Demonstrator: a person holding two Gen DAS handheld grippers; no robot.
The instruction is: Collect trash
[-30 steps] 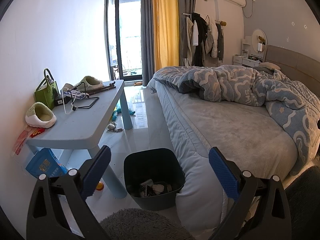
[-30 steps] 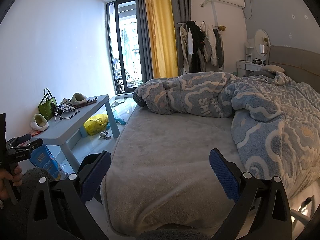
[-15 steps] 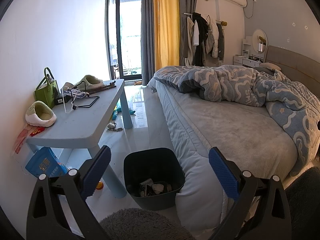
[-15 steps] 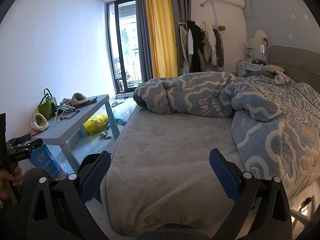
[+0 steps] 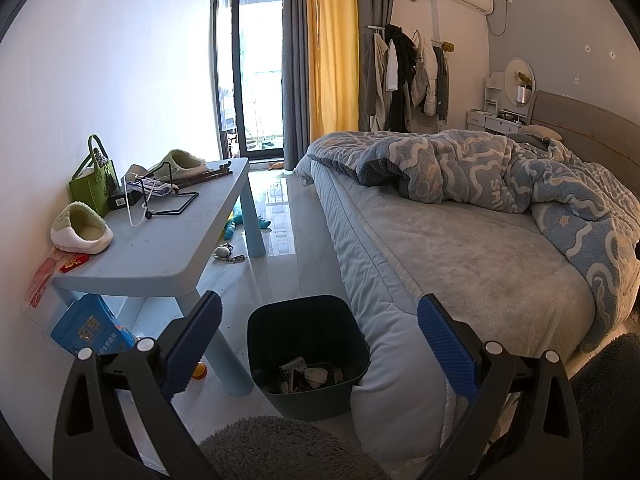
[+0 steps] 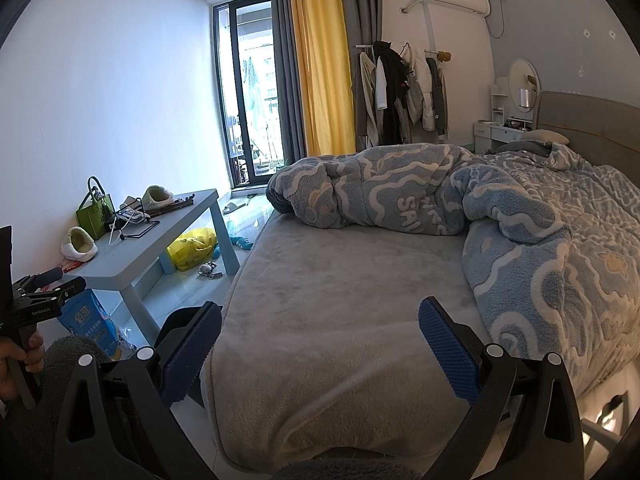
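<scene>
Left gripper (image 5: pixel 318 342) wide open, empty, over black trash bin (image 5: pixel 308 354) between bed (image 5: pixel 460 256) and blue table (image 5: pixel 160 244). Right gripper (image 6: pixel 320 346) wide open, empty, over the bed.

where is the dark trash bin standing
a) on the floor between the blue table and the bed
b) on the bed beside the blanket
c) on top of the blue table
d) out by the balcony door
a) In the left wrist view the dark trash bin stands on the tiled floor, with the blue table leg on one side and the edge of the bed on the other; crumpled scraps lie in its bottom.
</scene>
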